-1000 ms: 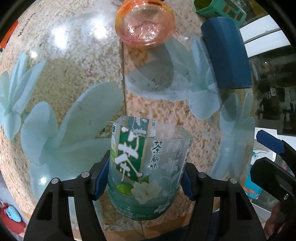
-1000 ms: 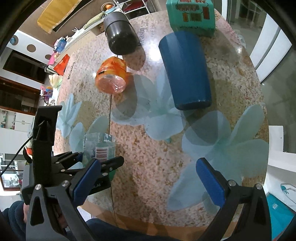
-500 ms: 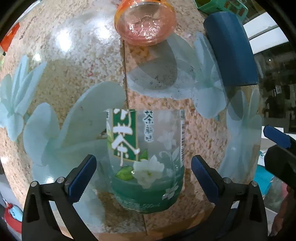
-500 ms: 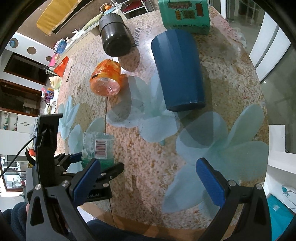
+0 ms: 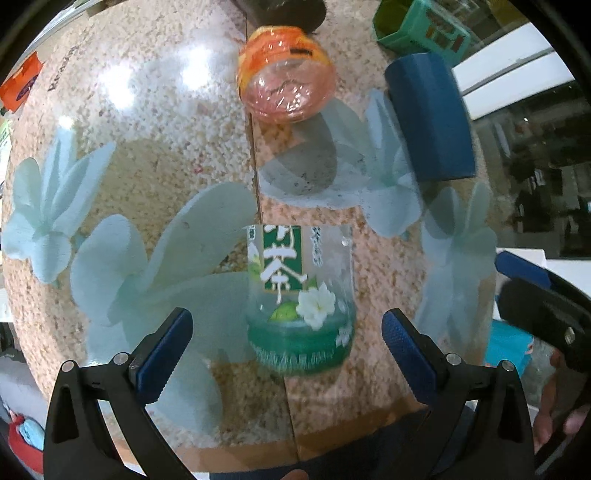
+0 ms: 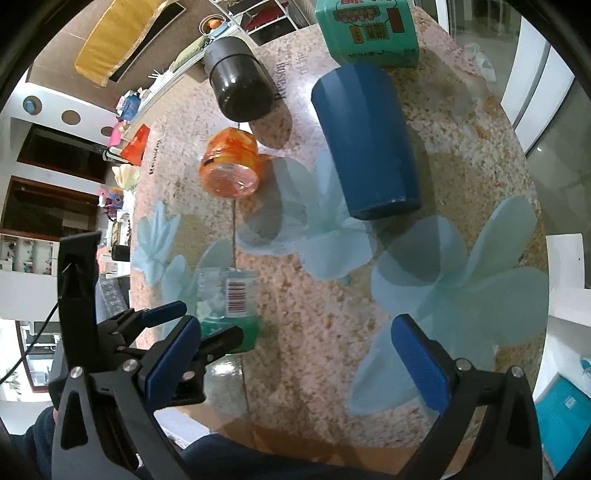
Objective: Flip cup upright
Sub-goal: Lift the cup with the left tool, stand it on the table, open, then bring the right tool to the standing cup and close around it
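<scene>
In the left wrist view we see the left gripper (image 5: 286, 341) with its jaws spread wide and nothing between them touching the pads. The green tea cup (image 5: 300, 295), a cut clear bottle with a green printed label, stands upright on the table (image 5: 166, 129) in the lower centre of the frame, between the two blue pads but apart from both.

In the right wrist view we see the right gripper (image 6: 295, 356) likewise spread wide and holding nothing, above a bare stretch of the flower-patterned table at lower centre. Here the green tea cup (image 6: 227, 304) appears at lower left, open rim up, with the left gripper (image 6: 192, 325) just beside it.

Further items, right wrist view:
- The orange cup (image 6: 231, 168) lies on its side at upper centre-left.
- The black cup (image 6: 238, 90) lies on its side just above the orange cup.
- The blue cup (image 6: 365, 146) is at upper centre; we cannot tell whether it lies on its side or stands inverted.
- The teal box (image 6: 367, 31) sits at the top edge, just beyond the blue cup.
</scene>
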A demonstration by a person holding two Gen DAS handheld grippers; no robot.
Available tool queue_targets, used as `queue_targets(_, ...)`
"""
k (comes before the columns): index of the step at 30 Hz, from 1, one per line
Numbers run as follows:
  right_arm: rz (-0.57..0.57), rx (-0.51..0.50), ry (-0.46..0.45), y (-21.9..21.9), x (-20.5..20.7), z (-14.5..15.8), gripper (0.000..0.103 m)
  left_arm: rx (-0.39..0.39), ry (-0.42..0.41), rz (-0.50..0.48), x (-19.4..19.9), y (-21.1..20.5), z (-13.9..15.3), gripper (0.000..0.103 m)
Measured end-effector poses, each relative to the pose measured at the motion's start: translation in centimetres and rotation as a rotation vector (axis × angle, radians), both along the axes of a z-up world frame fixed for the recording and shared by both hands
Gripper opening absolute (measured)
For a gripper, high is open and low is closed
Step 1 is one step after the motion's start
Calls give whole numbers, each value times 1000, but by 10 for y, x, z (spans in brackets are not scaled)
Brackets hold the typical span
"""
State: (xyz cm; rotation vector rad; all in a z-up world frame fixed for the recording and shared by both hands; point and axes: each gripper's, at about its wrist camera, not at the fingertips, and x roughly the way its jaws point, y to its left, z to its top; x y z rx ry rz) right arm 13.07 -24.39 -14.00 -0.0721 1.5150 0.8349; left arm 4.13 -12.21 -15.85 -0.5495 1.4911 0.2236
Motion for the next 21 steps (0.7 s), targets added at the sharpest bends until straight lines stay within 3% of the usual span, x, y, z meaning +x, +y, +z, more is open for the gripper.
queue_targets(8,-17,-14,-10,14,-15,4,103,3,-31,-56,-27,8,33,103)
queue_targets(13,-32,-45,-28,31,-28,4,103,50,-34,-111,-46,30,41,103)
queue_targets(21,-26,-133,-44,70,-47,-6,103,18,-42,-119,-74,69,36,103)
